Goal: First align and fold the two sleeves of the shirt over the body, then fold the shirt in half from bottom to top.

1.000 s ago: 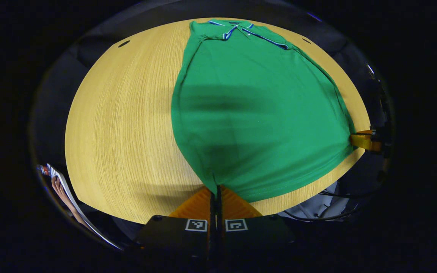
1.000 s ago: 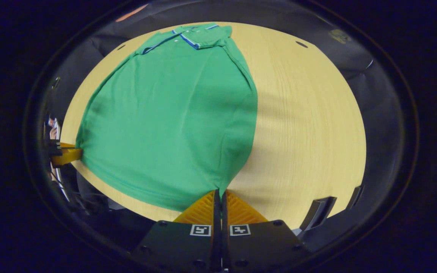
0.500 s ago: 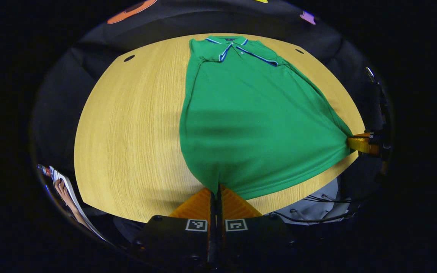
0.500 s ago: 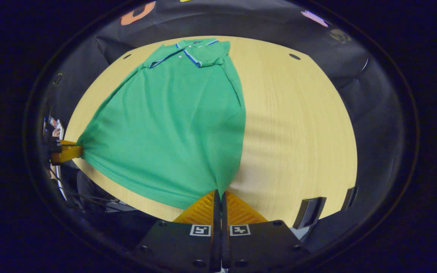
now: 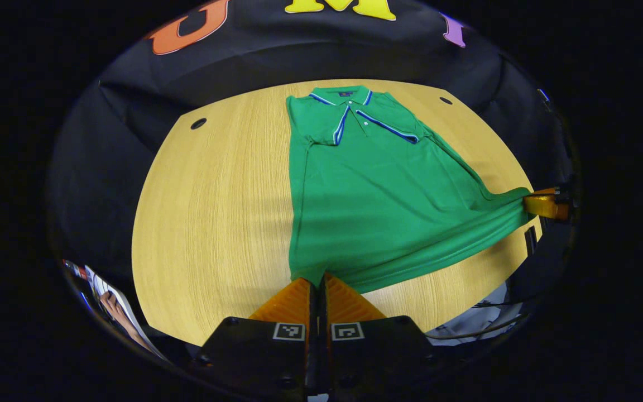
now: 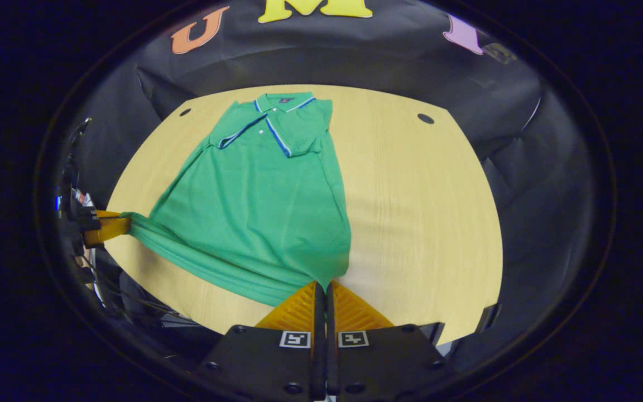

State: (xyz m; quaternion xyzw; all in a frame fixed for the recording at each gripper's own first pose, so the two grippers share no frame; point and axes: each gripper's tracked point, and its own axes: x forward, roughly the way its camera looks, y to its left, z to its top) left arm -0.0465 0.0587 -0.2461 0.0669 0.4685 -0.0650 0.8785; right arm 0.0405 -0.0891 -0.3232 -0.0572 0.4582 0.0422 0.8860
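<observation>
Both sleeves look folded onto the green polo shirt [image 5: 377,190] lying on the pale wooden worktop [image 5: 215,212]. The left gripper [image 5: 317,281] and right gripper [image 6: 323,286] each have their jaws pinched on a near hem corner. I'd carry both corners level toward the far collar.

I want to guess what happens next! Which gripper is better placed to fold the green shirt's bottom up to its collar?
Neither alone, probably: the left gripper and the right gripper each pinch one bottom corner of the polo shirt, so both are placed to lift together toward the collar.
</observation>
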